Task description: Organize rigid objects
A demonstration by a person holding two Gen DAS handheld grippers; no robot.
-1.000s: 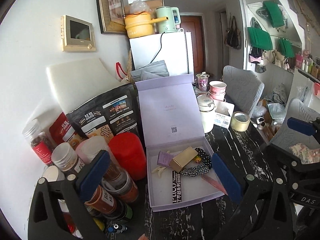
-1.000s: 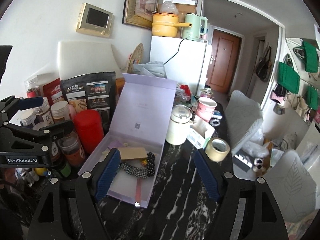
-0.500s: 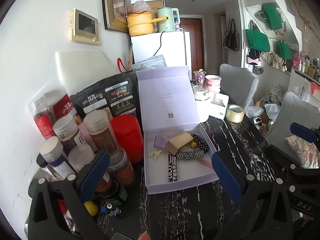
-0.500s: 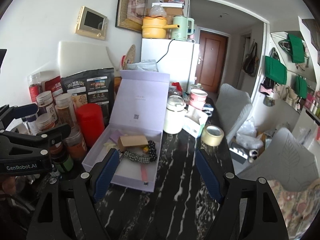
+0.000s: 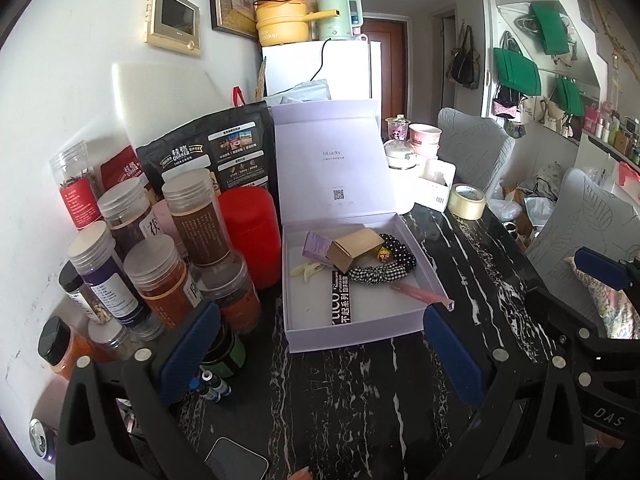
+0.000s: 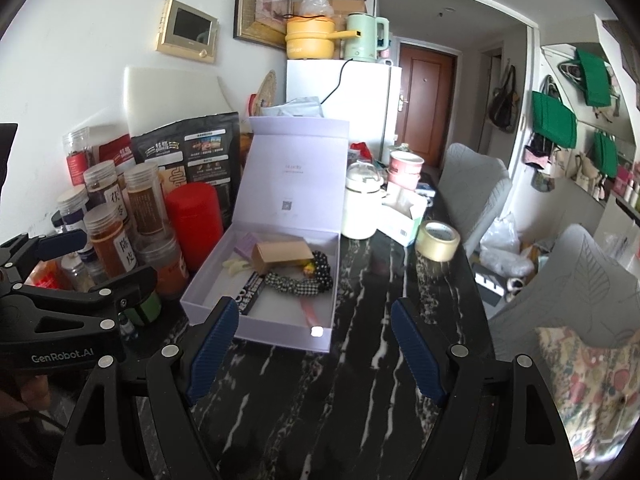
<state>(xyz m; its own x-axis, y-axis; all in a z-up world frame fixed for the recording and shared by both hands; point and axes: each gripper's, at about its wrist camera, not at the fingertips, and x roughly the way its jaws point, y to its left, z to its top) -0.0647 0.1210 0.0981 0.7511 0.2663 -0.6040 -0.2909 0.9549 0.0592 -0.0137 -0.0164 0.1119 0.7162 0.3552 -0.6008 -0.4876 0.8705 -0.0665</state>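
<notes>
Surface: black marble-pattern table (image 5: pixel 360 400) against a white wall, crowded along its left edge, a white fridge (image 6: pixel 360 104) at the far end. Principal item: lilac gift box (image 5: pixel 352 332), lid standing upright at the rear, tray toward the cameras, set beside a red canister (image 5: pixel 250 232). Contents, lying loose: small brown carton (image 5: pixel 354 247) tilted over a purple packet (image 5: pixel 316 245); checked hair tie (image 5: pixel 376 273) touching a dotted one; black label strip (image 5: pixel 341 300) lying flat; pink tube (image 5: pixel 416 293) resting along the right wall with its tip on the rim; pale hair clip (image 5: pixel 308 270) at the left. Adjacent: cluster of clear spice jars (image 5: pixel 168 264) and a black oat bag (image 5: pixel 212 152) to the left; white pot (image 6: pixel 360 204), pink cup (image 6: pixel 406 166) and tape roll (image 6: pixel 437 241) beyond the box to the right. Step judged in hand: choosing a hard item to sort. The carton looks the easiest to lift, best taken across its short sides from above, clear of the soft ties. Left gripper (image 5: pixel 320 354): fingers spread wide, empty, short of the box front and touching nothing. Right gripper (image 6: pixel 316 354): likewise spread wide and empty, above bare table just before the box's near corner.
</notes>
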